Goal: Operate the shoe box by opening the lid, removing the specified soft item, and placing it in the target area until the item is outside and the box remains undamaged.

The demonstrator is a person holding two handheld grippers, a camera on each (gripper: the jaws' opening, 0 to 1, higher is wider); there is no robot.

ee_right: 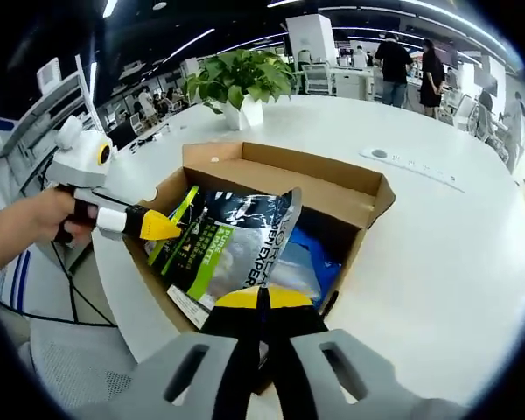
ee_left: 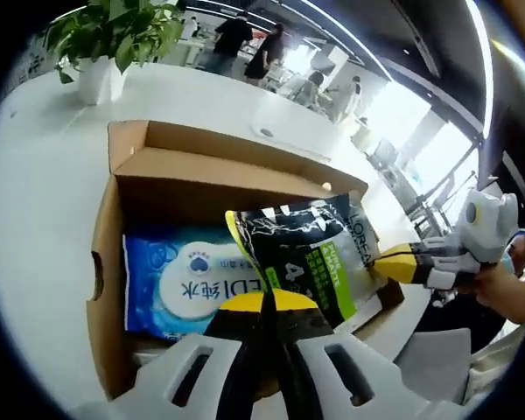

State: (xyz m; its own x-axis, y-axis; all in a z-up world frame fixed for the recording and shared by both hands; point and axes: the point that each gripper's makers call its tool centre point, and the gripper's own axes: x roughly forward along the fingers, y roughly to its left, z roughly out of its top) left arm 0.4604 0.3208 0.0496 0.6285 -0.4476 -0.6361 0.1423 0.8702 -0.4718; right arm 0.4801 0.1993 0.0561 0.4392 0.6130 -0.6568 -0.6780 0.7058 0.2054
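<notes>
1. Desk (ee_left: 35,219): a broad white surface that carries the open box and a potted plant (ee_left: 114,39); in the right gripper view the plant (ee_right: 241,83) stands at 12 o'clock from the box.
2. Shoe box (ee_left: 114,254): brown cardboard, lid open, flaps folded outward. In the right gripper view the box (ee_right: 332,188) sits at centre, near the desk's edge.
3. Blue wipes pack (ee_left: 179,284): lies flat inside the box, at 9 o'clock from the dark pouch in the left gripper view.
4. Dark pouch (ee_left: 311,249): a soft black-and-green packet, raised partly above the box interior and leaning over the blue wipes pack. In the right gripper view the pouch (ee_right: 232,241) spans the box's near half.
5. Left tool (ee_left: 264,319): jaws clenched together on the pouch's lower edge, the pouch lying at 12 o'clock from its tips; it also appears in the right gripper view (ee_right: 171,226) at 9 o'clock, touching the pouch's corner.
6. Right tool (ee_right: 262,315): jaws closed on the pouch's near edge; seen in the left gripper view (ee_left: 385,262) at 3 o'clock, held by a hand (ee_left: 507,293).
</notes>
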